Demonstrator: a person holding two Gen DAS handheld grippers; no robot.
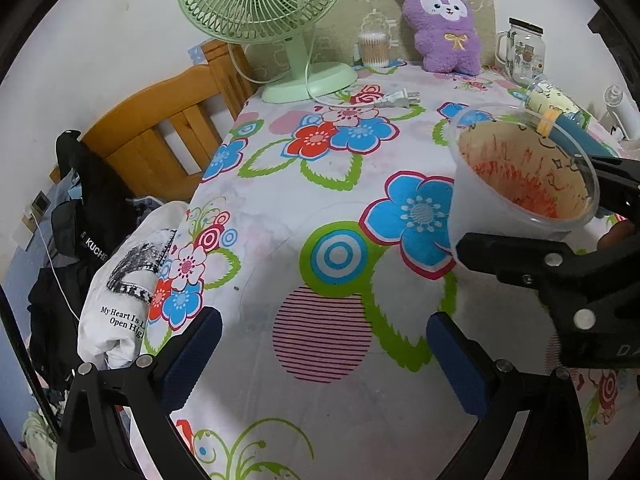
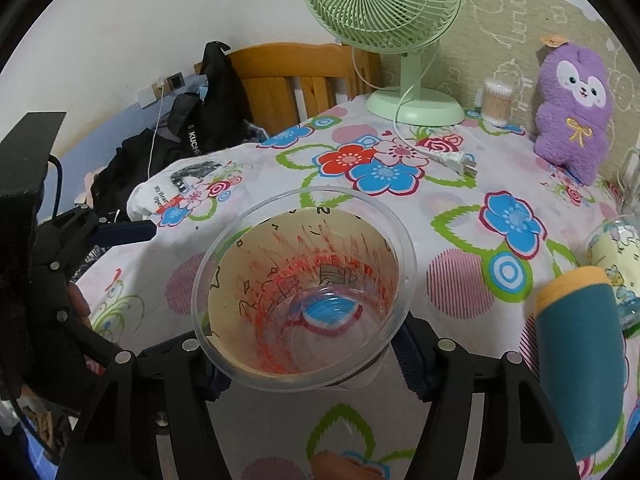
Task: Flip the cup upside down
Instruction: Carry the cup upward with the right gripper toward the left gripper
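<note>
A clear plastic cup (image 1: pixel 516 168) with red-orange print is held above the flowered tablecloth (image 1: pixel 320 208), tilted with its mouth up. My right gripper (image 1: pixel 560 216) is shut on its lower wall. In the right wrist view the cup (image 2: pixel 304 288) fills the centre, mouth toward the camera, with the right gripper (image 2: pixel 308 364) clamped on both sides of it. My left gripper (image 1: pixel 324 344) stands open low over the cloth with nothing between its blue pads (image 1: pixel 192 352). It lies to the left of the cup and also shows at the left edge as the left gripper (image 2: pixel 120 234).
A green fan (image 1: pixel 272 8), its loose plug (image 1: pixel 400 98), a cotton swab jar (image 1: pixel 374 50), a purple plush (image 1: pixel 444 24) and a glass mug (image 1: pixel 524 50) stand at the back. A teal bottle (image 2: pixel 576 360) lies to the right. A white shirt (image 1: pixel 120 280) hangs over the left table edge.
</note>
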